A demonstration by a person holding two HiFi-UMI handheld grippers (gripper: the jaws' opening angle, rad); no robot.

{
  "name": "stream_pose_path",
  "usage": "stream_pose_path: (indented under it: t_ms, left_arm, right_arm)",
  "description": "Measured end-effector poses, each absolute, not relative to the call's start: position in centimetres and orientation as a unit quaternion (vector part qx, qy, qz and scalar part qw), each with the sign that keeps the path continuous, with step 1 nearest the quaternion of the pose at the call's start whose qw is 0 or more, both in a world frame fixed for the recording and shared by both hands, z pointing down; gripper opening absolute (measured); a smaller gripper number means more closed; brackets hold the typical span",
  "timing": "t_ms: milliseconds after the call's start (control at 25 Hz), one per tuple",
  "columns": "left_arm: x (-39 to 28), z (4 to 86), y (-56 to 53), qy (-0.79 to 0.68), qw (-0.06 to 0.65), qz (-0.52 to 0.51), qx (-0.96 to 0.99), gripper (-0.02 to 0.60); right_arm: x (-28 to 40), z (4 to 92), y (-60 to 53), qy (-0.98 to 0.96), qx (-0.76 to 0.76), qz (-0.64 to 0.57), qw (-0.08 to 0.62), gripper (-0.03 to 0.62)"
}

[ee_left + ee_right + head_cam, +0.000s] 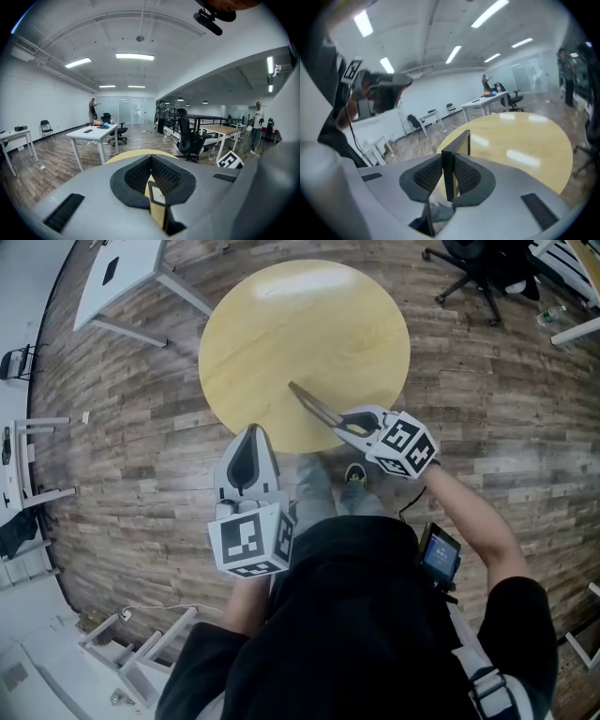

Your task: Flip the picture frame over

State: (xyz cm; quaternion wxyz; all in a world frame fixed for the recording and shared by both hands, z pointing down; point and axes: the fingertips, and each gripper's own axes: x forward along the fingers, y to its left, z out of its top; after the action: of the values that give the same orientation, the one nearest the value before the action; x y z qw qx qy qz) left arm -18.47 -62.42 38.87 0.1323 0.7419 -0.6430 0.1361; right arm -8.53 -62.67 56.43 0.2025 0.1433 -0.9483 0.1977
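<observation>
A thin black picture frame (314, 404) hangs edge-on over the front of the round yellow table (281, 324), lifted off its top. My right gripper (345, 425) is shut on the frame's near end. In the right gripper view the frame (461, 140) stands upright between the pads (425, 177), its dark edge facing me above the table (525, 140). My left gripper (251, 432) hovers at the table's front edge, left of the frame and apart from it. Its fingers meet at the tip (151, 158) with nothing held.
A white desk (122, 277) stands at the back left and a black office chair (478, 268) at the back right, both on wood flooring. White furniture (28, 456) lines the left wall. People (93, 110) stand far across the room.
</observation>
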Motion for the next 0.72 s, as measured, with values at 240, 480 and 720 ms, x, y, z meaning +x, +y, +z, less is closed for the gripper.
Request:
stream_pose_path:
  t_ms: [240,480,720]
  left_arm:
    - [-19.2,38.9,-62.4,-0.647,0.131,0.141,0.737,0.021]
    - [-19.2,39.1,-62.6,-0.645,0.134,0.143,0.738,0.021]
    - [-19.2,39.5,-62.9,-0.640,0.134,0.148,0.742,0.021]
  right_arm:
    - [-4.9,57.6,-66.3,-0.877,0.222,0.420,0.073,0.084]
    - [-1.8,60.5,-68.0,-0.810,0.294,0.507,0.030,0.078]
    - [0.1,63.8,-67.7,-0.769,0.350,0.532,0.060,0.079]
